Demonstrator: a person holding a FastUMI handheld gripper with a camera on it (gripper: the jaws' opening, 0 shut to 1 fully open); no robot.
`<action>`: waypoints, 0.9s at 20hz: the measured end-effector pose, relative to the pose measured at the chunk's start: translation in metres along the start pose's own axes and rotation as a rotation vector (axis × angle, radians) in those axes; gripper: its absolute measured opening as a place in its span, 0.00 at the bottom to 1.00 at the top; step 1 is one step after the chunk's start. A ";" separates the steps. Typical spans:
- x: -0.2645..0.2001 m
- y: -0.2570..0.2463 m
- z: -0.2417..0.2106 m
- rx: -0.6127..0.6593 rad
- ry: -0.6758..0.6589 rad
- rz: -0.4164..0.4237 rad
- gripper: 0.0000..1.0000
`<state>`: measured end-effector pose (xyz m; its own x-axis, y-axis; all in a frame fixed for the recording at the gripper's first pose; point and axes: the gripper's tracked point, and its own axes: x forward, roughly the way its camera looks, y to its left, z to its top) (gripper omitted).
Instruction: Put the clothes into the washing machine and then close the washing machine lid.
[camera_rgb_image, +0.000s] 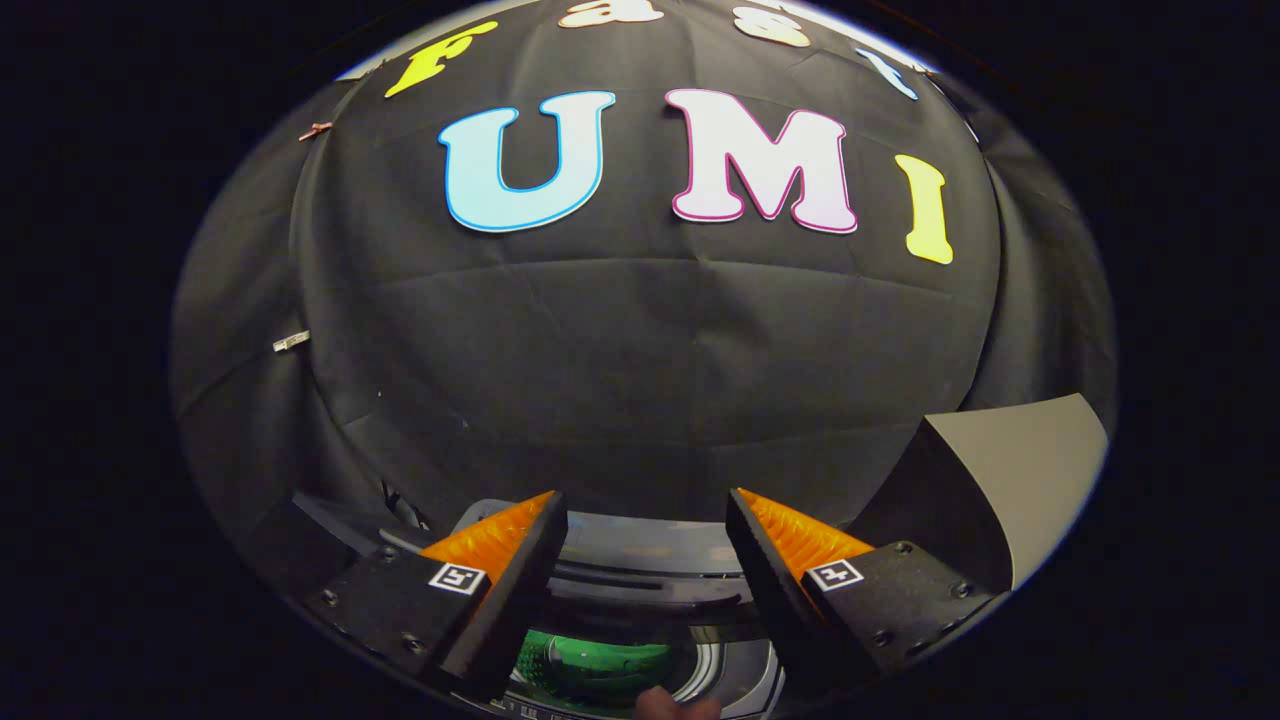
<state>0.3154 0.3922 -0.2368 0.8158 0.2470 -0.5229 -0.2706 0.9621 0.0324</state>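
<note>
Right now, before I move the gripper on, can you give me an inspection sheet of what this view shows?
Surface: nothing seen.
Job's things: dark top-loading washing machine below and between the fingers; its round drum opening glows green inside. Lid state and clothes: cannot tell.
Clutter: a small reddish-brown thing at the near rim of the opening, unclear what.
Grippers: gripper open, fingers apart, nothing between them, held above the machine.
Cables: a thin dark one maybe, beyond the left finger; unclear.
Surroundings: black cloth wall ahead; grey curved panel beyond the right finger; small clips on the cloth.
</note>
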 end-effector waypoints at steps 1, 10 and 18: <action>-0.003 0.002 -0.004 -0.001 0.001 0.011 1.00; -0.033 0.021 -0.089 0.026 0.149 0.111 1.00; -0.075 0.018 -0.052 0.010 -0.030 0.103 1.00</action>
<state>0.2232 0.3848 -0.2416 0.7988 0.3478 -0.4910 -0.3486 0.9326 0.0935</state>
